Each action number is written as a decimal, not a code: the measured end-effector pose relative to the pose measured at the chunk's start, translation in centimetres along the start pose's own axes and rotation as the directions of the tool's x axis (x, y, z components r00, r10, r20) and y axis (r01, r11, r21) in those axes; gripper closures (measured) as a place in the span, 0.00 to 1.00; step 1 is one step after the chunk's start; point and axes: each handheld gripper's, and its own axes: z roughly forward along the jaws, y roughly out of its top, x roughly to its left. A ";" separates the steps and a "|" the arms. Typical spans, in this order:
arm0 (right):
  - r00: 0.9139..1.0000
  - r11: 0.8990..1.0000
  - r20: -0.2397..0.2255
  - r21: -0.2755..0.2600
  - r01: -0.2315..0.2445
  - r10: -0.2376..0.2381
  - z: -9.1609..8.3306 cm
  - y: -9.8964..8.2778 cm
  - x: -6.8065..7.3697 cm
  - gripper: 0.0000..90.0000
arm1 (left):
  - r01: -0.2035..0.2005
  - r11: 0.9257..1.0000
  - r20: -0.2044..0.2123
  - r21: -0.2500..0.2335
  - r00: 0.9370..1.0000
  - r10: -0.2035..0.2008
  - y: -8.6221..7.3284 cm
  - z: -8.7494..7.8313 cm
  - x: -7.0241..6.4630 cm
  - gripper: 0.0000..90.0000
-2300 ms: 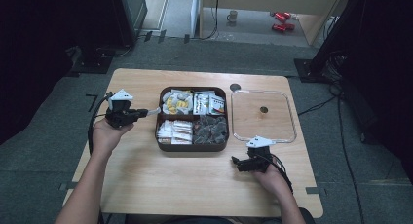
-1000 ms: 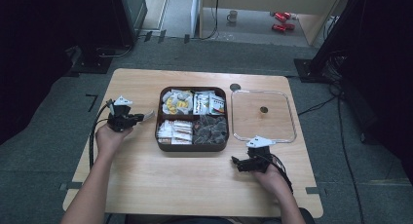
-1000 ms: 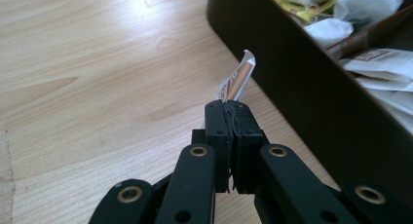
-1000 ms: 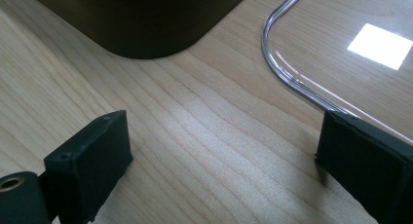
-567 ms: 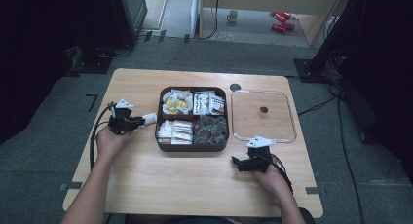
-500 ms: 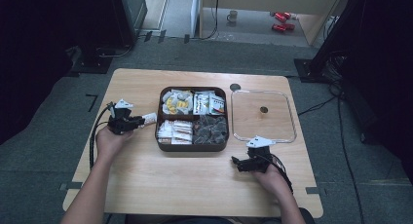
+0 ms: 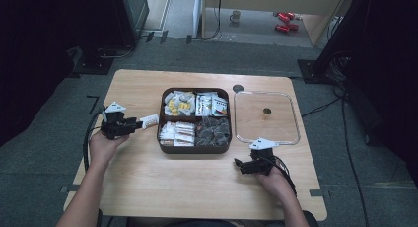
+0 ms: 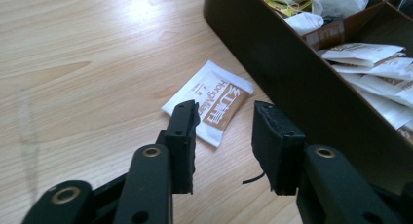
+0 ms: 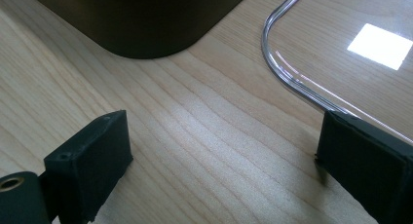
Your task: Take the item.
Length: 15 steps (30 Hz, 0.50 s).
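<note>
High view first: we work at the wooden table (image 7: 197, 182), where a dark four-compartment box (image 7: 195, 119) sits near the middle and a clear lid (image 7: 266, 117) lies flat beside it, toward the right edge. A white and brown sachet (image 7: 149, 121) lies on the bare wood just off the box's left wall, apart from the packets inside.

Our left tongs (image 7: 134, 124) sit at the sachet's outer end. In the left gripper view the sachet (image 8: 209, 101) rests flat on the table just ahead of the left tongs (image 8: 225, 118), whose jaws have just been opening and now stand partly apart with nothing pressed between them; we judge it just let go.

To finish this step well, we should let the jaws clear the sachet fully before we draw the hand away, and lift slightly so a pad does not drag it along the wood or nudge it against the box wall.

Our right tongs (image 7: 241, 165) rest near the table's front edge, below the lid; in the right gripper view they (image 9: 221, 146) stand wide and empty.
</note>
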 end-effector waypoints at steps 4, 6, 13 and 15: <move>1.000 1.000 0.000 0.000 0.000 0.000 0.0 0.0 0.0 0.06 | 0.006 1.000 -0.007 -0.017 1.000 -0.006 -0.6 -0.6 -0.1 0.64; 1.000 1.000 0.000 0.000 0.000 0.000 0.0 0.0 0.0 0.06 | -0.010 1.000 -0.028 -0.012 1.000 0.009 -1.0 -0.8 -0.3 0.61; 1.000 1.000 0.000 0.000 0.001 -0.001 0.0 0.0 0.0 0.06 | -0.005 1.000 -0.031 -0.013 1.000 0.005 -2.2 -1.2 -0.6 0.60; 1.000 1.000 0.000 0.001 0.001 -0.001 0.0 0.0 0.0 0.06 | -0.012 1.000 -0.034 -0.011 0.999 0.012 -2.6 -1.2 -0.7 0.59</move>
